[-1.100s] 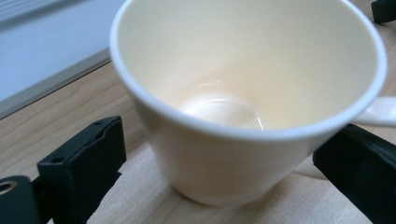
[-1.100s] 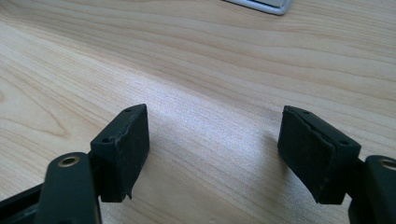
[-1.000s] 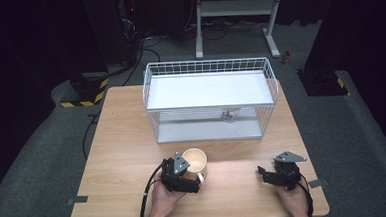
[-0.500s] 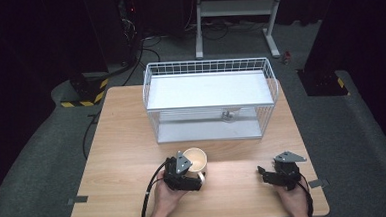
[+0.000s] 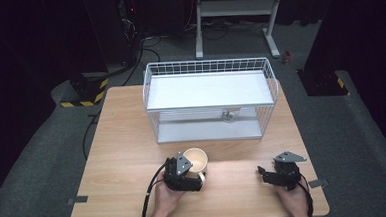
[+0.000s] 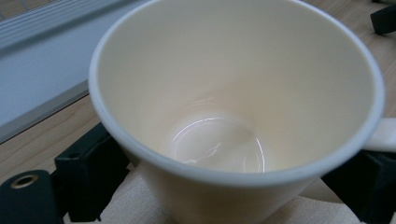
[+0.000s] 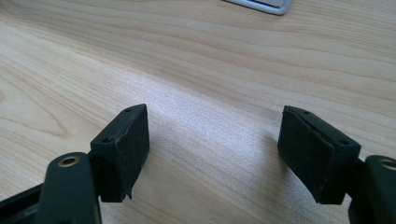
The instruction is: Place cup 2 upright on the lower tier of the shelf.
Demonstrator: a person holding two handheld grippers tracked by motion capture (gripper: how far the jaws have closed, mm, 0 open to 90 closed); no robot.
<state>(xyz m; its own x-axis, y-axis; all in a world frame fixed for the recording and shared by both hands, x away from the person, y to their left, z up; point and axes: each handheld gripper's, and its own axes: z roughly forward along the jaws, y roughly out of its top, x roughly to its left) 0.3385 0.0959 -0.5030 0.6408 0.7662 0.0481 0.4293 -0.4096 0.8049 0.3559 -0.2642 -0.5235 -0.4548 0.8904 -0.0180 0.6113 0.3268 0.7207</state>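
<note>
A cream mug stands upright and empty on the wooden table, near the front edge. My left gripper reaches it from the near side. In the left gripper view the mug sits between the two black fingers, which have just been closing and now rest against its sides, with its handle at the right. My right gripper lies low over bare table at the front right. Its jaws stand apart with nothing between them, as the right gripper view shows.
A white wire rack with a flat shelf stands across the back of the table. A small shiny object lies under that shelf. Cables trail on the dark floor to the left. Bare wood lies between the two hands.
</note>
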